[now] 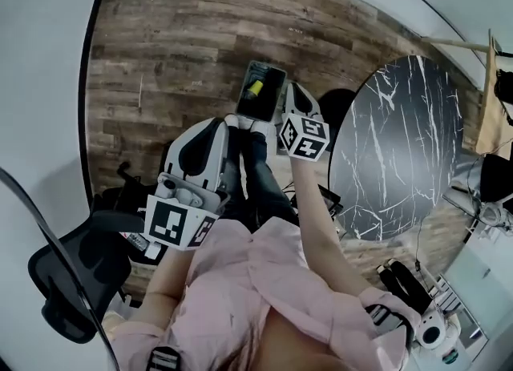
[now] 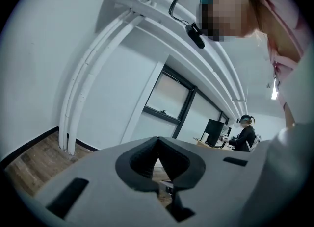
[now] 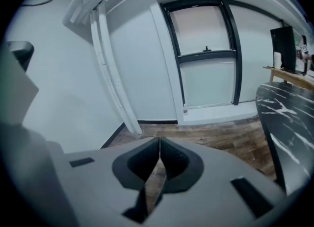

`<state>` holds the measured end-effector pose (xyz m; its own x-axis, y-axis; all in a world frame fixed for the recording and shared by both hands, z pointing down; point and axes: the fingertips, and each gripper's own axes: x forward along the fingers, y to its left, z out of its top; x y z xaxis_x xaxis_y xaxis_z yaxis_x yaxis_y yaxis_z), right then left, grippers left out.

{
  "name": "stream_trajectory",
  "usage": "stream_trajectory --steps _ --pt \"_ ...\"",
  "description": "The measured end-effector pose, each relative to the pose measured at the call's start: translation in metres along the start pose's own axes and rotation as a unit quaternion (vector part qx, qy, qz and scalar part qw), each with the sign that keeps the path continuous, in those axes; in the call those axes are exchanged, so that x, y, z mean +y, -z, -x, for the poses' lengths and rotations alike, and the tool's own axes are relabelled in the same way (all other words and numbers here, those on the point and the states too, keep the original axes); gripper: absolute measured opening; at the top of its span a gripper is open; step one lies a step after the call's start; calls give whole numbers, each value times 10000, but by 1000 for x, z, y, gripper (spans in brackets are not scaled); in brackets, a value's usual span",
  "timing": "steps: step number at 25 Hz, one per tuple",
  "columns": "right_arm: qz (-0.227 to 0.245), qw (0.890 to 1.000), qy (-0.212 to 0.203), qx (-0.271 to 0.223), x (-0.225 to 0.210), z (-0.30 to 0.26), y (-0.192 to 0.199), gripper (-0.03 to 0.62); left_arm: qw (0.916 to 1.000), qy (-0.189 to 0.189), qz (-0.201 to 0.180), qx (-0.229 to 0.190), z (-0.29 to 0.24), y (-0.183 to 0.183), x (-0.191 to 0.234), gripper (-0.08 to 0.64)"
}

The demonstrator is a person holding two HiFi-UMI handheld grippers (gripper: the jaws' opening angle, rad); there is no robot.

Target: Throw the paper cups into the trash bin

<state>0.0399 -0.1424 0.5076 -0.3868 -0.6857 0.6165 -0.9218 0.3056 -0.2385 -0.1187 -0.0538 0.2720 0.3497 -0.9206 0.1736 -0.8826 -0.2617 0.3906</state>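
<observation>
Head view: black trash bin point(image 1: 271, 97), yellow inside; left tongs point(image 2: 158, 139) and right tongs point(image 3: 160, 139) closed, empty.

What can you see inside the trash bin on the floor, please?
Inside the trash bin one yellow item shows against a dark lining. The right gripper overlaps the bin's right edge, so anything there is hidden.

Holds left gripper point(image 1: 224, 127) with jaws pressed together, nothing between fingertips. Holds right gripper point(image 1: 292, 94) just right of and ahead of left fingertips, jaws likewise closed tip to tip, empty. Right forearm point(image 1: 317, 225) stretched out behind it.
</observation>
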Motion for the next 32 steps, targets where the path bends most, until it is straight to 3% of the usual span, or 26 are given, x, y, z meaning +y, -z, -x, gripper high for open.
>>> stream_trajectory --steps 10,32 --pt "561 9962 -405 -527 16 72 -50 32 9988 306 -291 -265 2 -31 -30 15" --pt "917 9794 -1010 -1486 61 166 -126 32 9941 510 -820 -490 0 -62 -58 15"
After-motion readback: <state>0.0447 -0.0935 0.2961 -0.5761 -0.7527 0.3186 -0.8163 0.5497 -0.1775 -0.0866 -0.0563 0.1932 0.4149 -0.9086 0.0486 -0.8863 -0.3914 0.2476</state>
